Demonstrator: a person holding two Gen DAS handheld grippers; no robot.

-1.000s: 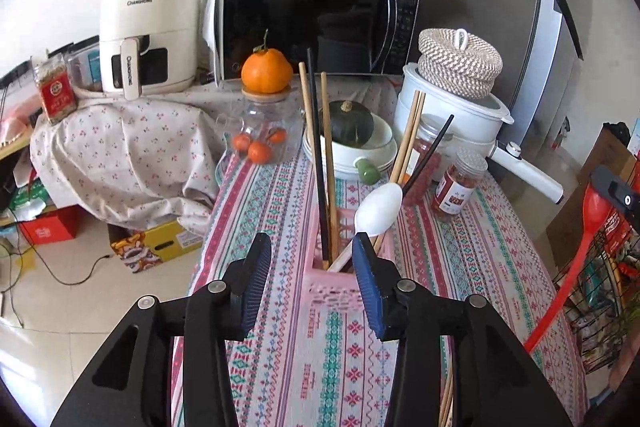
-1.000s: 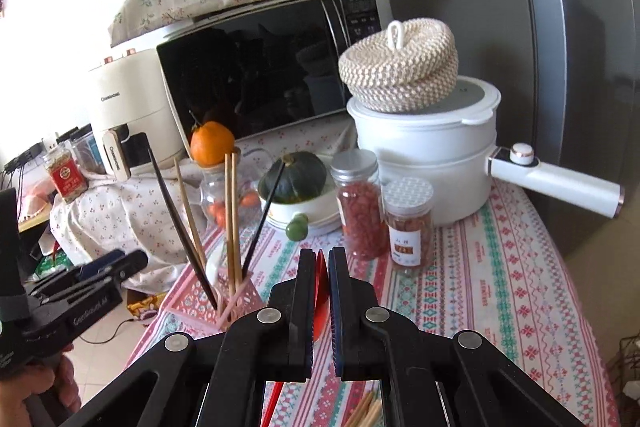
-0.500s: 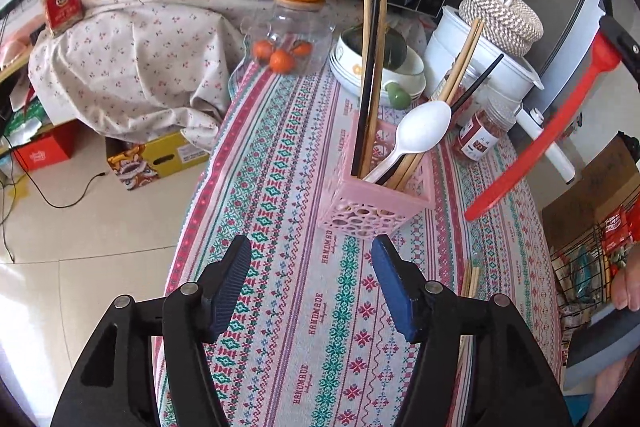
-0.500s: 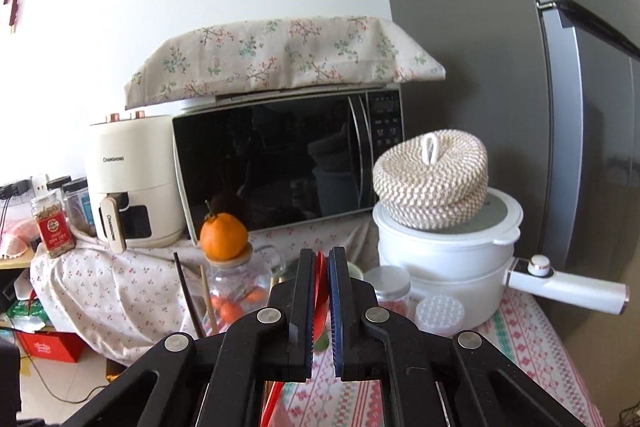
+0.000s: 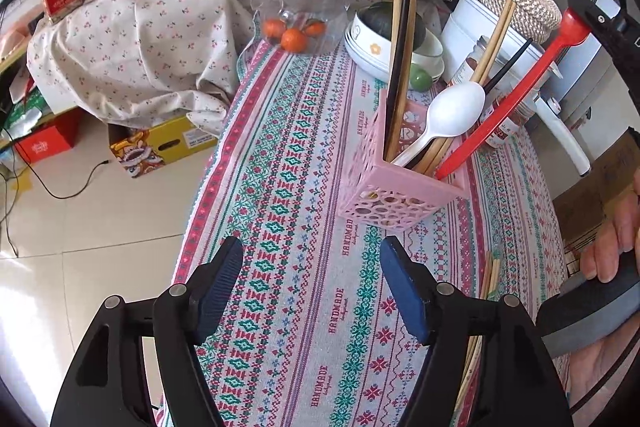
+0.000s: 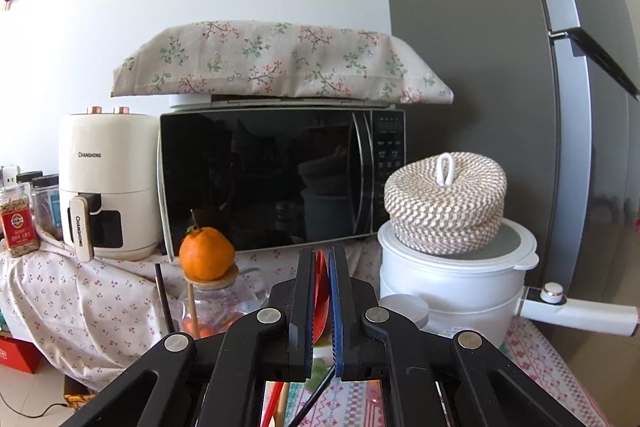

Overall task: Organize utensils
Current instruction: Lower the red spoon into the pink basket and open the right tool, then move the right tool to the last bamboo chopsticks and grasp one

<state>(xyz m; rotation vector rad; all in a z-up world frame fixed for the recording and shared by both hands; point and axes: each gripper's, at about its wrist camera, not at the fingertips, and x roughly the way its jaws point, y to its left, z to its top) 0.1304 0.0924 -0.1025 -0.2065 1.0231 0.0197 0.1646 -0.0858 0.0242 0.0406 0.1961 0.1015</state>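
red spoon (image 5: 516,95) going into pink caddy (image 5: 396,187); right tool (image 6: 322,311) clamped on its upper end, left tool (image 5: 312,287) apart and empty above the table (image 5: 280,187)
spoon judged light, stiff, smooth plastic, so it may swivel in the pads; a hold well up the handle suits lowering. left view shows its tip just inside the caddy rim, beside the white spoon (image 5: 452,115) and chopsticks (image 5: 402,39), plus loose chopsticks (image 5: 486,287) on the table near the right edge; right view shows only a red sliver between shut pads, caddy hidden
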